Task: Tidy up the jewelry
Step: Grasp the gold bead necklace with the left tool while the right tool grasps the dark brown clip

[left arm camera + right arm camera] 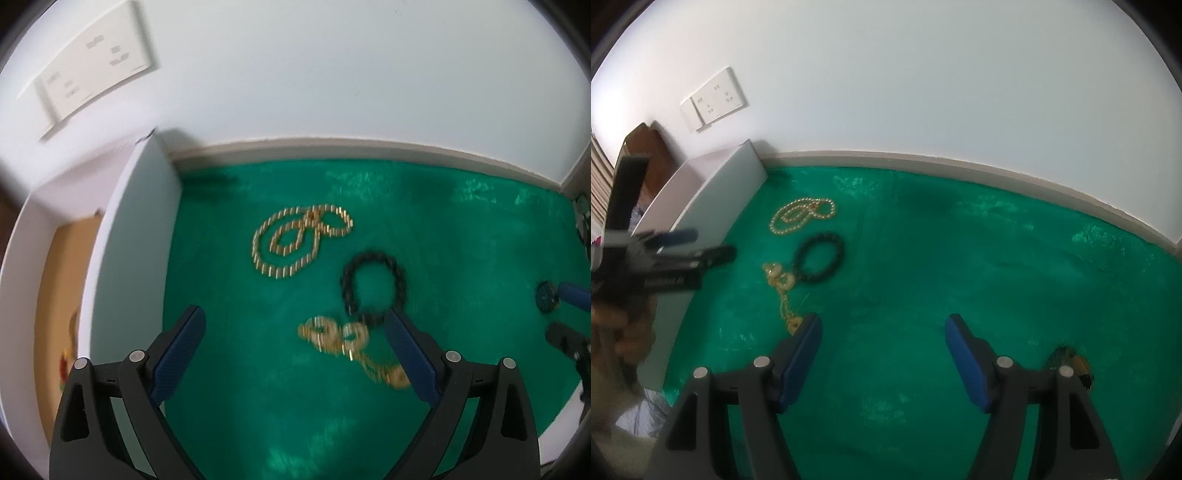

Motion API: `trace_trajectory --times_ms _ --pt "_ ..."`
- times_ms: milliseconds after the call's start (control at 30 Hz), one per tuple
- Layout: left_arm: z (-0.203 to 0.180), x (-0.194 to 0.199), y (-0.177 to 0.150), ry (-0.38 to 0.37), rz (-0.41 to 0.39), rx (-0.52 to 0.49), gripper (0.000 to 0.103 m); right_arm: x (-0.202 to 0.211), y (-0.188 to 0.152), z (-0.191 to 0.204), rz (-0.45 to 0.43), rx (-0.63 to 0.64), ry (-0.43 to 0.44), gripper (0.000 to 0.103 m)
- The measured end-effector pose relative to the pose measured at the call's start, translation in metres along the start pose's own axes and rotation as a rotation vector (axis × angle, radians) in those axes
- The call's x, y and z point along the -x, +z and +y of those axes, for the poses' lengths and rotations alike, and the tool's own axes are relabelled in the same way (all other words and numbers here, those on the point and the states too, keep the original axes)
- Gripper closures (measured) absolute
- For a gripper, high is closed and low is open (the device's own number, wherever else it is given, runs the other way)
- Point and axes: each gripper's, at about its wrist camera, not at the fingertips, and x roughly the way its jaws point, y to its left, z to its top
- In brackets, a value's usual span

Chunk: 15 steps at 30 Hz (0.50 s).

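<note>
While three pieces of jewelry lie loose on the green cloth (240,406), none is held. Item one: gold chain (347,341) with ring links, lower centre of the left wrist view, between the blue pads; probably light, limp and slippery, best pinched at a ring link. Item two: black bead bracelet (373,286), just above it and touching or overlapping it; likely holds its round shape, taken across the beads. Item three: gold bead necklace (299,242), coiled at centre, apart from the others; likely to trail when lifted. White box (133,236) at left edge. Left gripper (295,354): jaws wide, nothing between the pads but the chain below. Right gripper (882,354): jaws wide, empty, over bare cloth. Small dark object (1075,365) lower right, unclear.
</note>
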Motion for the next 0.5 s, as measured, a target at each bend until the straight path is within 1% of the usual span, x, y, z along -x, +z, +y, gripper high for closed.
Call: trace_trajectory --times_ms 100,167,333,400,467,500 --pt "0.005 -0.030 0.024 -0.014 0.015 -0.011 0.005 -0.001 -0.001 -0.012 0.005 -0.036 -0.014 0.032" --pt "0.011 -0.056 0.037 -0.044 0.051 0.007 0.005 0.001 -0.004 -0.024 0.006 -0.064 -0.033 0.032" --pt "0.012 -0.093 0.051 -0.111 0.120 0.018 0.005 0.012 -0.016 -0.063 0.005 -0.157 -0.100 0.032" --pt "0.011 -0.106 0.053 -0.106 0.137 0.014 0.005 0.018 -0.022 -0.086 0.003 -0.202 -0.142 0.032" --pt "0.013 -0.119 0.054 -0.069 0.156 0.028 0.005 0.024 -0.030 -0.111 -0.004 -0.263 -0.171 0.032" --pt "0.015 -0.123 0.054 -0.063 0.166 0.038 0.005 0.026 -0.034 -0.122 -0.013 -0.283 -0.180 0.032"
